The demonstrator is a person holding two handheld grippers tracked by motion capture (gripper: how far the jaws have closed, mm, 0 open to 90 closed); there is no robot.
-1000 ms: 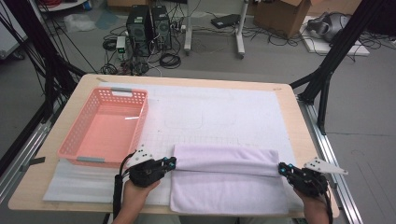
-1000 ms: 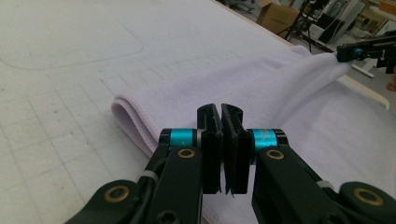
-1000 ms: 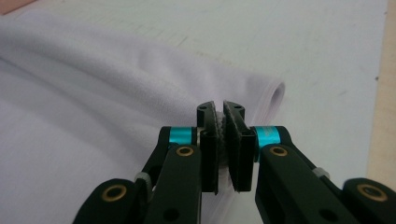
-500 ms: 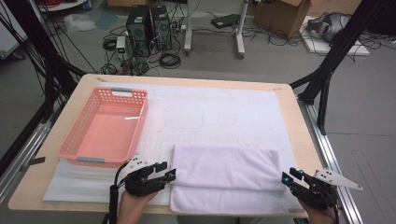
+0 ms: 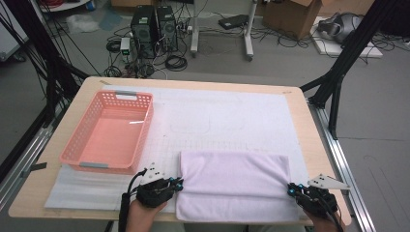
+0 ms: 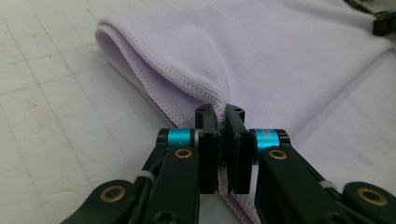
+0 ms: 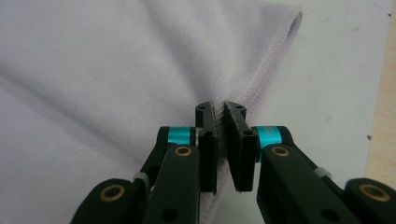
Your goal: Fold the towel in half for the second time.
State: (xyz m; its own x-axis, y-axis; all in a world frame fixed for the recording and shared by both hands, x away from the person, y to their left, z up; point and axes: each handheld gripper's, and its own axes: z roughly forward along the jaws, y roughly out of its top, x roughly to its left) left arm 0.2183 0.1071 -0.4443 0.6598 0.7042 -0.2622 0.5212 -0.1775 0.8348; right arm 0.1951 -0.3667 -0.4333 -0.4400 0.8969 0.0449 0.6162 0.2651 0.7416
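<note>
A lavender towel [image 5: 232, 183] lies folded on the white mat near the table's front edge. My left gripper [image 5: 178, 184] is at the towel's left edge, shut on the hemmed upper layer. In the left gripper view the jaws [image 6: 220, 111] pinch that hem, and the towel [image 6: 261, 51] spreads away beyond them. My right gripper [image 5: 291, 189] is at the towel's right edge. In the right gripper view [image 7: 220, 106] it is shut on the hem of the towel [image 7: 116, 70]. A crease runs across the towel between the two grippers.
A pink plastic basket [image 5: 94, 166] with nothing in it stands at the left of the table. The white gridded mat [image 5: 232, 116] covers most of the wooden tabletop [image 5: 312, 145]. The floor behind holds computer towers, cables and boxes.
Both grippers have moved toward the table's near edge, drawing the towel's held edge with them. The upper layer now reaches farther forward.
</note>
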